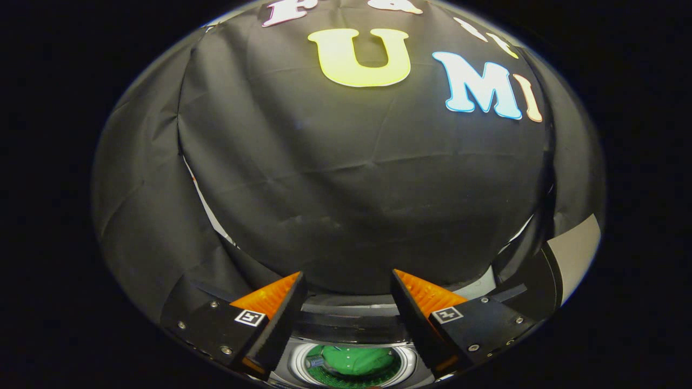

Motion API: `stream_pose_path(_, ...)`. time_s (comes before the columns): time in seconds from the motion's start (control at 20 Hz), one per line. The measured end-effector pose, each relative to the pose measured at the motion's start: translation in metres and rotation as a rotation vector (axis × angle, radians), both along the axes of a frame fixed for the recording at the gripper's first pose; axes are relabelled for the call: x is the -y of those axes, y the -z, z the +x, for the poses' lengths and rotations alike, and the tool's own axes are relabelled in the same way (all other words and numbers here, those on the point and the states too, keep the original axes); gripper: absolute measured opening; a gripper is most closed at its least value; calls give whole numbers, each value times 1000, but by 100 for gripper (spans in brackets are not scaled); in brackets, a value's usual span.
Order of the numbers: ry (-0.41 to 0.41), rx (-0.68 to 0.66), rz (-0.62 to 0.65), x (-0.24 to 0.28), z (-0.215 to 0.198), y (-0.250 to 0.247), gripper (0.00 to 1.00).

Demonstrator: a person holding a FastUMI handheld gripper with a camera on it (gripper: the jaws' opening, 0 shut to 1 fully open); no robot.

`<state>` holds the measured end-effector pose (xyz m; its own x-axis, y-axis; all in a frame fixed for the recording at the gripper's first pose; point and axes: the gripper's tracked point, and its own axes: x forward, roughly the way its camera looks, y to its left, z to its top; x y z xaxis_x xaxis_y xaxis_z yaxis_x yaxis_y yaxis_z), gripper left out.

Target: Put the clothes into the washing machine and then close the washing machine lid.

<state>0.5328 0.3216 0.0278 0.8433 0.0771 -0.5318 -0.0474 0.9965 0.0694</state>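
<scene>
Recording booth (black cloth wall (346, 178))

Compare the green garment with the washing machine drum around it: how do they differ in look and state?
The green garment is soft and crumpled in a heap; the drum is a rigid round ring. The garment is bright green; the drum's rim is pale and glossy. The garment lies inside; the drum holds it, its opening uncovered. Both sit below the gap between the open tongs, which grip nothing.
</scene>
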Motion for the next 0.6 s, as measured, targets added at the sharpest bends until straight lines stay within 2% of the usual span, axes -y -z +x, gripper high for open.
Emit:
stream_pose_path(0.45,-10,92,2,-3,-3,-4,96)
stream_pose_path(0.6,-16,110,11,-5,-22,-4,96)
